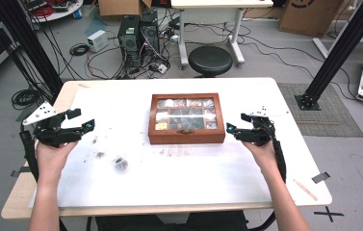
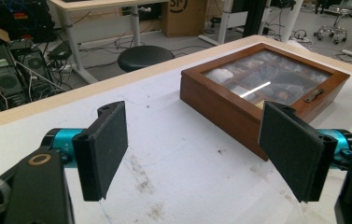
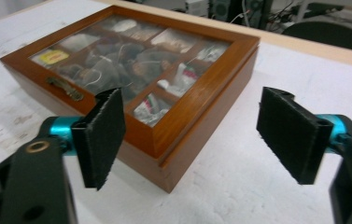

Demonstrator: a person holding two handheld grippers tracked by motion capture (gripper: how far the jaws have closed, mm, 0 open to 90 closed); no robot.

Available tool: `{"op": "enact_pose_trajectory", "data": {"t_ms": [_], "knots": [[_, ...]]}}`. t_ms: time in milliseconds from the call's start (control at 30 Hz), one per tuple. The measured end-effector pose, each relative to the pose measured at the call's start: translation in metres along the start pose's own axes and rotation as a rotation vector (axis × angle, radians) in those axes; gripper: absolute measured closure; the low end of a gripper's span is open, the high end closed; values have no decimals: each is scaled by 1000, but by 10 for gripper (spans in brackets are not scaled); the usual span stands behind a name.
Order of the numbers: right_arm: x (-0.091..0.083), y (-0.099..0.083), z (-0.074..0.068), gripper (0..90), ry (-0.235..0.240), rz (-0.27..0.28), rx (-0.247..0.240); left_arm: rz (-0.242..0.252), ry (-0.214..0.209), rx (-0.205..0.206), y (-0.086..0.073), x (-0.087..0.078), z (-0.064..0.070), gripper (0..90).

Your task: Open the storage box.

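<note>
A closed wooden box (image 1: 187, 136) lies on the bench (image 1: 179, 178). The left gripper (image 1: 84, 120) and the right gripper (image 1: 235, 124) are both released, holding nothing, one at each side of it.

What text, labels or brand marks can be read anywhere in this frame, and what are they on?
No text reads with certainty.
Yellow tag on a tea bag under the glass lid of the wooden box: print too blurred to read.
Cardboard box on the floor behind the table: dark printed mark, cut off and unclear.
Cardboard box at the top right of the high view: a round dark logo, no legible letters.
</note>
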State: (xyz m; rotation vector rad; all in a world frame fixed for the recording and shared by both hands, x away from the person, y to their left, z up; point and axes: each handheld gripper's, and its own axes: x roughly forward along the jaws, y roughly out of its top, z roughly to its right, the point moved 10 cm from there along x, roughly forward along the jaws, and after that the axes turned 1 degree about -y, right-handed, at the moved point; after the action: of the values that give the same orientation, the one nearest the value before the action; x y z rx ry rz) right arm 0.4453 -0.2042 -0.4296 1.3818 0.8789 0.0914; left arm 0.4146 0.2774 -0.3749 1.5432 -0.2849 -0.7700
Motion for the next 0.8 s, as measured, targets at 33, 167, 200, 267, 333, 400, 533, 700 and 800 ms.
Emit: {"op": "enact_pose_trajectory", "data": {"t_ms": [33, 167, 200, 267, 333, 400, 533, 700, 800], "knots": [[1, -1, -1, 247, 4, -5, -2, 0, 0, 0, 0, 0, 0, 241], [8, -8, -3, 250, 9, -33, -7, -4, -7, -3, -1, 0, 0, 242], [10, -9, -5, 254, 11, -41, -11, -4, -8, -4, -1, 0, 0, 242], [14, -12, -6, 255, 15, -55, -18, -5, -8, -4, -1, 0, 0, 241], [17, -16, -8, 258, 14, -72, -30, -5, -10, -4, -1, 0, 0, 241], [21, -20, -10, 266, 13, -93, -41, -6, -10, -4, -1, 0, 0, 241], [27, -26, -12, 267, 11, -127, -54, -12, -16, -6, -3, 1, 1, 242], [32, -31, -15, 292, 15, -159, -83, -16, -21, -6, -3, 1, 2, 242], [36, -34, -17, 294, 17, -175, -91, -21, -25, -3, -4, 2, 2, 242]]}}
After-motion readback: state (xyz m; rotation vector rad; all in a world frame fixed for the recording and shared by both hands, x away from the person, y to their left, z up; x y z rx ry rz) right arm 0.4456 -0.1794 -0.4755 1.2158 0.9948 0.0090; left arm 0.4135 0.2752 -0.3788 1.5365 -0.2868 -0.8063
